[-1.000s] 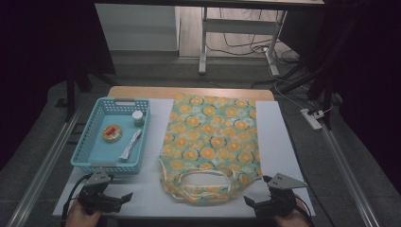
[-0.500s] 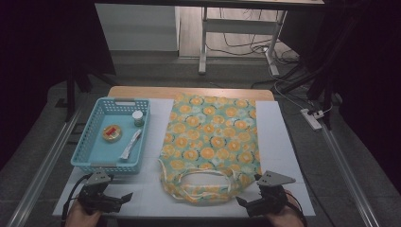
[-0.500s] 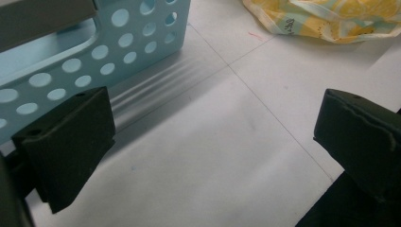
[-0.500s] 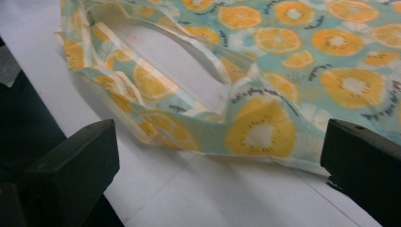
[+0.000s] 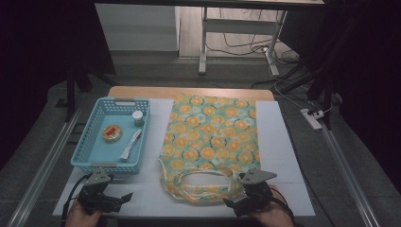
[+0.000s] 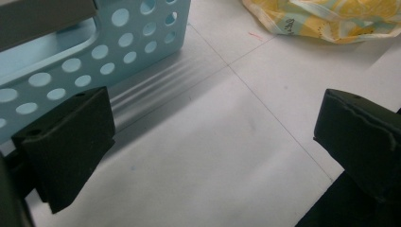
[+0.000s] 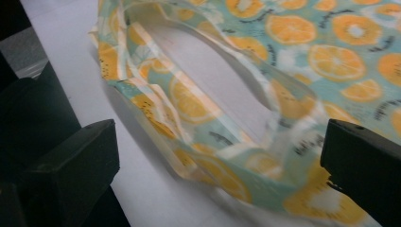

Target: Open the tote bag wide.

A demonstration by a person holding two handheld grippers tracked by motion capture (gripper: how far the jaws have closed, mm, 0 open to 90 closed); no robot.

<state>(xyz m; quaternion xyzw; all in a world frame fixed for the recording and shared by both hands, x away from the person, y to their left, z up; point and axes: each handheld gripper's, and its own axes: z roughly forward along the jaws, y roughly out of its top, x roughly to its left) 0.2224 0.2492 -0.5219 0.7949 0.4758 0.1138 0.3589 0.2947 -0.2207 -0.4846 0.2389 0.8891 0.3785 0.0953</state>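
A fabric bag [image 5: 210,137] printed with orange slices lies flat on the white table top [image 5: 283,151], its looped handles [image 5: 203,182] toward the person. My right gripper [image 5: 228,204] sits low at the bag's near right corner. In the right gripper view it [image 7: 217,156] is open, and the bag's handle [image 7: 198,109] lies on the table between and ahead of the jaws. My left gripper [image 5: 126,196] rests near the front left, below the blue basket [image 5: 80,151]. Its jaws [image 6: 213,142] stand open over bare table.
The perforated blue basket [image 6: 118,47] holds a small capped jar [image 5: 137,117], a round item with a red centre [image 5: 112,133] and a white packet [image 5: 130,144]. Past the table's far wooden edge [image 5: 189,92] are a desk frame and cables on the floor.
My right gripper has slid left and forward, closer to the bag's handles. The left gripper and the bag have stayed where they were.
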